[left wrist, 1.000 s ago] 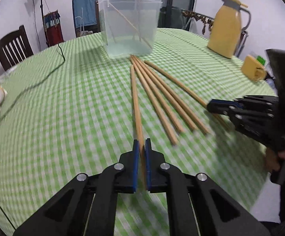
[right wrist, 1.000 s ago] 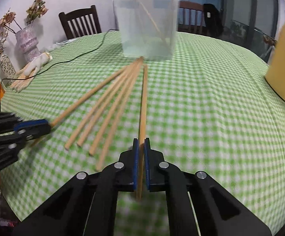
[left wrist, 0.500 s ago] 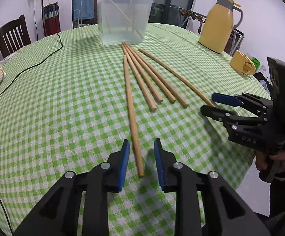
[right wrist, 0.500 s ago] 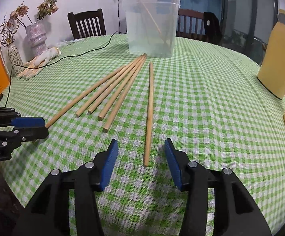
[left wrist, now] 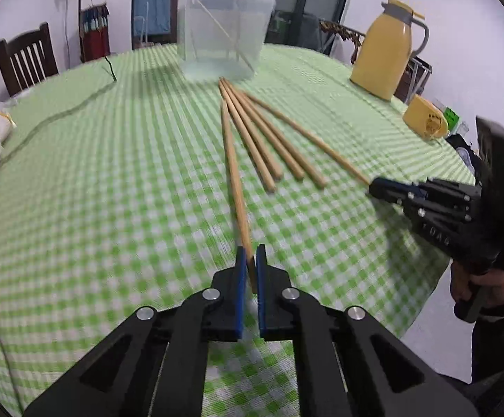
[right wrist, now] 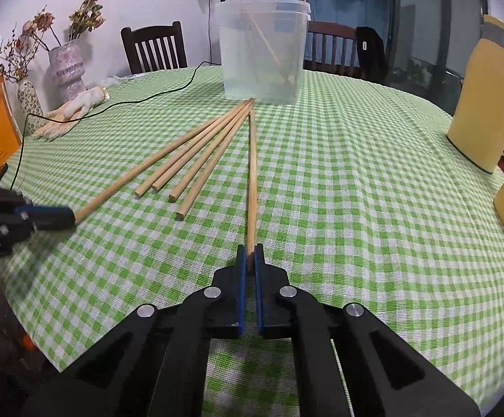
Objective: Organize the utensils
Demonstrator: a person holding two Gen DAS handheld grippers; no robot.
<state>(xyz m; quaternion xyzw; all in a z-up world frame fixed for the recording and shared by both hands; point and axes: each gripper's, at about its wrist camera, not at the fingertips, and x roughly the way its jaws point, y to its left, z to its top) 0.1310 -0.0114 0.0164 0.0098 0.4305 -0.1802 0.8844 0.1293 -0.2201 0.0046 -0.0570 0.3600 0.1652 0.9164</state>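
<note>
1. Since half a second ago both of your grippers have just been closing. Then each stood apart around a stick lying on the cloth; now each pinches the near end of that stick.
2. The round table under a green-and-white checked cloth (right wrist: 356,173) carries everything, and the task's things run from its far side toward the near edge.
3. The clear plastic tub (right wrist: 262,52) stands toward the far edge. A few thin wooden sticks (right wrist: 265,41) already lean inside it, so I judge part of the sorting done.
4. Your left gripper (left wrist: 250,253) is clamped on the leftmost wooden chopstick (left wrist: 232,160) of the fan. Your right gripper (right wrist: 250,250) is clamped on the rightmost wooden chopstick (right wrist: 252,173).
5. Both held sticks look to lie along the cloth, their far tips close to the foot of the tub. I judge the lift not yet begun.
6. Four loose wooden chopsticks (right wrist: 210,151) lie between the two held ones. Their far tips bunch just beside the tub and their near ends spread toward the near edge.
7. Left to do, as I judge it: carry these two to the tub, then the four.
</note>
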